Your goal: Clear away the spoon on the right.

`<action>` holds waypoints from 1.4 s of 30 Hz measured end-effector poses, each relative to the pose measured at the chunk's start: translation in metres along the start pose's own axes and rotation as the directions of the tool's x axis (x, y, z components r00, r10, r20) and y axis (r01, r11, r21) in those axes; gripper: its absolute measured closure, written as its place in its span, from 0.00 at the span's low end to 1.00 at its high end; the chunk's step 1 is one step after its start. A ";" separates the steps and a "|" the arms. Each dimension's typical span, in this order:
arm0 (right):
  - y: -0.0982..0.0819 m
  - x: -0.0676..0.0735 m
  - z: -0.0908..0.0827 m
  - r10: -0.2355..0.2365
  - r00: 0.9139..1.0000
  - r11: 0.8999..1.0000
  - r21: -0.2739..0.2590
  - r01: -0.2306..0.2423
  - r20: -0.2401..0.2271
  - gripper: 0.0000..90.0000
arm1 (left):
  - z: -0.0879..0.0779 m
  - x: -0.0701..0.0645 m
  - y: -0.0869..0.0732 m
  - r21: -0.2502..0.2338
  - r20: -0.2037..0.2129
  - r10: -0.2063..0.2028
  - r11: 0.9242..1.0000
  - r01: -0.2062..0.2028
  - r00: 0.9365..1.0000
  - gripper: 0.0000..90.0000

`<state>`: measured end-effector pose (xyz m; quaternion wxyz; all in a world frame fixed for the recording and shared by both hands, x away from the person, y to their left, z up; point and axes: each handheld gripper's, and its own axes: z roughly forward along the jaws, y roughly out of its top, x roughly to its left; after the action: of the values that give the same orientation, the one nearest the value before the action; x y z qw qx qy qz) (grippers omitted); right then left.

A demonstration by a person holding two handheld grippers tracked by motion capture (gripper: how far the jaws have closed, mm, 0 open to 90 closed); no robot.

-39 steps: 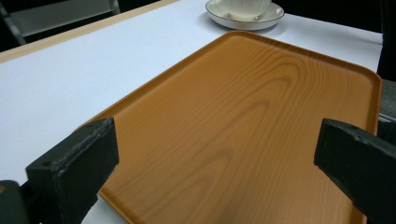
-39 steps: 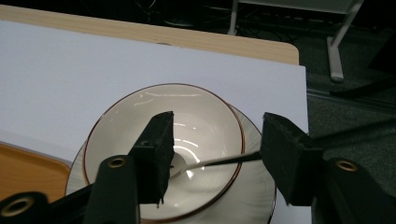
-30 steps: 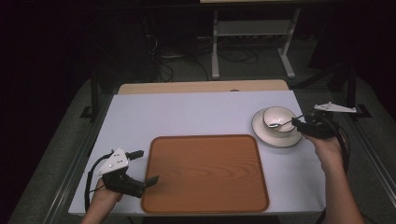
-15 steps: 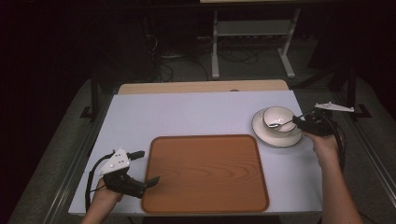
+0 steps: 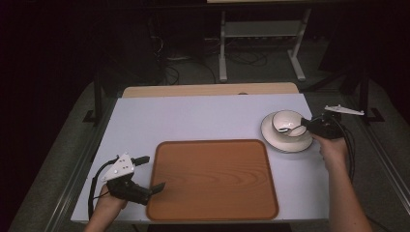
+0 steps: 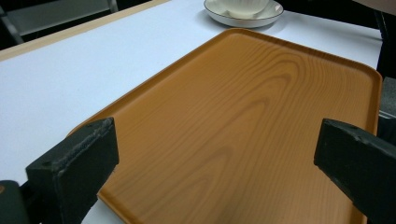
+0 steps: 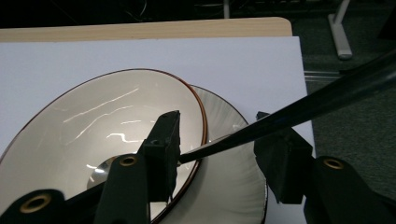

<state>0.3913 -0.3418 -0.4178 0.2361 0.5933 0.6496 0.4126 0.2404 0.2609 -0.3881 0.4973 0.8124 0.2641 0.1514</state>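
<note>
A white bowl (image 5: 282, 119) with a brown rim stands on a white plate (image 5: 290, 144) at the table's right. In the bowl lies a spoon (image 7: 303, 109); its dark handle leans out over the rim. My right gripper (image 5: 302, 124) is at the bowl's near-right rim, and its jaws have just been closing. One jaw is inside the bowl (image 7: 93, 121) and the other outside over the plate (image 7: 233, 186). Rim and handle are between them with gaps, so it is open. My left gripper (image 5: 150, 173) is open at the near left edge of the wooden tray (image 5: 212, 179), holding nothing.
The tray (image 6: 233, 116) is bare and takes up the middle of the white table (image 5: 193, 118). A wooden strip runs along the table's far edge. Beyond it are a metal stand and cables on the dark floor.
My right gripper has sunk a little onto the bowl's rim and its jaws stand narrower. The left hand and the tray have kept still.
</note>
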 end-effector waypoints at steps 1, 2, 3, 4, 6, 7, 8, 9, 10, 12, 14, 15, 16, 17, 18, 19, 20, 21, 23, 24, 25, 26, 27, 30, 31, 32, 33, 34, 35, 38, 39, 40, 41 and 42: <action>0.000 0.001 0.000 -0.008 1.000 1.000 0.005 0.008 -0.005 0.59 | 0.000 0.000 0.000 0.001 0.000 0.001 1.000 -0.001 1.000 0.00; 0.000 0.001 0.000 -0.008 1.000 1.000 0.005 0.008 -0.005 0.59 | 0.000 0.000 0.000 0.000 0.000 0.001 1.000 -0.001 1.000 0.00; 0.000 0.003 0.001 -0.015 1.000 1.000 0.009 0.015 -0.011 0.61 | 0.000 0.000 0.000 0.000 0.000 0.002 1.000 -0.002 1.000 0.00; 0.000 0.004 0.001 -0.018 1.000 1.000 0.011 0.018 -0.012 0.62 | 0.000 0.000 0.000 0.000 0.000 0.003 1.000 -0.003 1.000 0.00; 0.000 0.004 0.002 -0.020 1.000 1.000 0.013 0.021 -0.014 0.63 | 0.000 0.000 0.000 0.000 0.000 0.002 1.000 -0.002 1.000 0.00; -0.001 0.005 0.003 -0.028 0.999 0.999 0.019 0.028 -0.014 0.65 | 0.000 0.000 0.000 -0.001 -0.001 0.000 1.000 0.000 1.000 0.00; -0.001 0.005 0.003 -0.028 0.999 0.999 0.019 0.028 -0.014 0.65 | 0.000 0.000 0.000 -0.001 -0.001 0.000 1.000 0.000 1.000 0.00; -0.001 0.005 0.003 -0.029 0.999 0.999 0.020 0.030 -0.016 0.66 | -0.001 0.000 0.000 -0.002 -0.002 -0.001 1.000 0.001 1.000 0.00; -0.001 0.006 0.002 -0.030 0.999 0.999 0.020 0.030 -0.015 0.67 | -0.001 0.000 0.000 -0.001 -0.002 0.000 1.000 0.000 1.000 0.00; -0.001 0.006 0.002 -0.031 0.999 0.999 0.019 0.032 -0.015 0.68 | -0.001 0.000 0.000 -0.002 -0.002 0.000 1.000 0.000 1.000 0.00; -0.001 0.006 0.001 -0.036 0.999 0.999 0.018 0.036 -0.014 0.70 | 0.000 0.000 0.000 -0.002 -0.001 0.002 1.000 -0.002 1.000 0.00; 0.000 0.007 0.000 -0.042 0.999 0.999 0.012 0.043 -0.005 0.71 | 0.000 0.000 0.000 0.000 -0.001 0.003 1.000 -0.003 1.000 0.00; 0.000 0.007 0.000 -0.042 0.999 0.999 0.012 0.043 -0.005 0.71 | 0.000 0.000 0.000 0.000 -0.001 0.003 1.000 -0.003 1.000 0.00; 0.001 0.008 -0.002 -0.046 0.999 0.999 0.006 0.046 0.000 0.73 | 0.000 0.000 0.000 -0.001 -0.001 0.002 1.000 -0.002 1.000 0.00; 0.001 0.008 -0.002 -0.046 0.999 0.999 0.006 0.046 0.000 0.73 | 0.000 0.000 0.000 -0.001 -0.001 0.002 1.000 -0.002 1.000 0.00; 0.002 0.008 -0.003 -0.054 0.999 0.999 0.001 0.054 0.005 0.74 | -0.001 0.000 0.000 -0.002 -0.001 0.001 1.000 -0.001 1.000 0.00; 0.002 0.008 -0.003 -0.054 0.999 0.999 0.001 0.054 0.005 0.74 | -0.001 0.000 0.000 -0.002 -0.001 0.001 1.000 -0.001 1.000 0.00; 0.002 0.008 -0.004 -0.059 0.998 0.998 -0.002 0.059 0.007 0.75 | -0.001 0.000 0.000 -0.002 -0.002 0.001 1.000 -0.001 1.000 0.00; 0.004 0.011 -0.007 -0.075 0.997 0.997 -0.017 0.075 0.019 0.78 | -0.001 0.000 0.000 -0.002 -0.001 0.001 1.000 -0.001 1.000 0.00; 0.004 0.011 -0.007 -0.075 0.997 0.997 -0.017 0.075 0.019 0.78 | -0.001 0.000 0.000 -0.002 -0.001 0.001 1.000 -0.001 1.000 0.00; 0.006 0.012 -0.010 -0.089 0.996 0.996 -0.029 0.090 0.027 0.80 | -0.001 0.000 0.000 -0.002 0.000 0.001 1.000 -0.001 1.000 0.00; 0.007 0.013 -0.012 -0.095 0.995 0.995 -0.034 0.096 0.029 0.81 | -0.001 0.000 0.000 -0.002 0.000 0.001 1.000 -0.001 1.000 0.00; 0.008 0.013 -0.013 -0.099 0.995 0.994 -0.039 0.100 0.031 0.82 | -0.001 0.000 0.000 -0.002 0.000 0.002 1.000 -0.002 1.000 0.00; 0.010 0.015 -0.017 -0.107 0.994 0.993 -0.047 0.108 0.027 0.85 | -0.001 0.000 0.000 -0.003 0.000 0.002 1.000 -0.002 1.000 0.00; 0.011 0.015 -0.018 -0.111 0.993 0.992 -0.050 0.113 0.027 0.85 | -0.001 0.000 0.000 -0.003 0.000 0.002 1.000 -0.002 1.000 0.00; 0.011 0.015 -0.018 -0.111 0.993 0.992 -0.050 0.113 0.027 0.85 | -0.001 0.000 0.000 -0.003 0.000 0.002 1.000 -0.002 1.000 0.00; 0.012 0.016 -0.019 -0.115 0.993 0.992 -0.057 0.116 0.021 0.87 | -0.001 0.000 0.000 -0.003 0.000 0.002 1.000 -0.002 1.000 0.00; 0.012 0.016 -0.019 -0.115 0.993 0.992 -0.057 0.116 0.021 0.87 | -0.001 0.000 0.000 -0.003 0.000 0.001 1.000 -0.001 1.000 0.00; 0.013 0.018 -0.021 -0.121 0.993 0.991 -0.063 0.122 0.016 0.88 | -0.001 0.000 0.000 -0.003 0.000 0.001 1.000 -0.001 1.000 0.00; 0.014 0.019 -0.023 -0.129 0.992 0.989 -0.070 0.129 0.009 0.89 | -0.001 0.000 0.000 -0.001 0.001 0.003 1.000 -0.003 1.000 0.00; 0.014 0.019 -0.023 -0.130 0.991 0.989 -0.072 0.130 0.005 0.89 | -0.001 0.000 0.000 -0.003 0.001 0.002 1.000 -0.002 1.000 0.00; 0.015 0.020 -0.025 -0.133 0.991 0.988 -0.079 0.132 -0.006 0.90 | -0.001 0.000 0.000 -0.004 0.001 0.001 1.000 -0.001 1.000 0.00; 0.015 0.020 -0.025 -0.133 0.991 0.988 -0.079 0.132 -0.006 0.90 | -0.001 0.001 0.000 -0.004 -0.001 -0.001 1.000 0.001 1.000 0.00; 0.015 0.020 -0.026 -0.135 0.991 0.987 -0.085 0.133 -0.014 0.91 | -0.001 0.001 0.000 -0.004 -0.001 -0.001 1.000 0.001 1.000 0.00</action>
<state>0.3761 -0.3295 -0.3876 0.2815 0.5339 0.6725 0.4283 0.2405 0.2621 -0.3876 0.4988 0.8112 0.2643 0.1523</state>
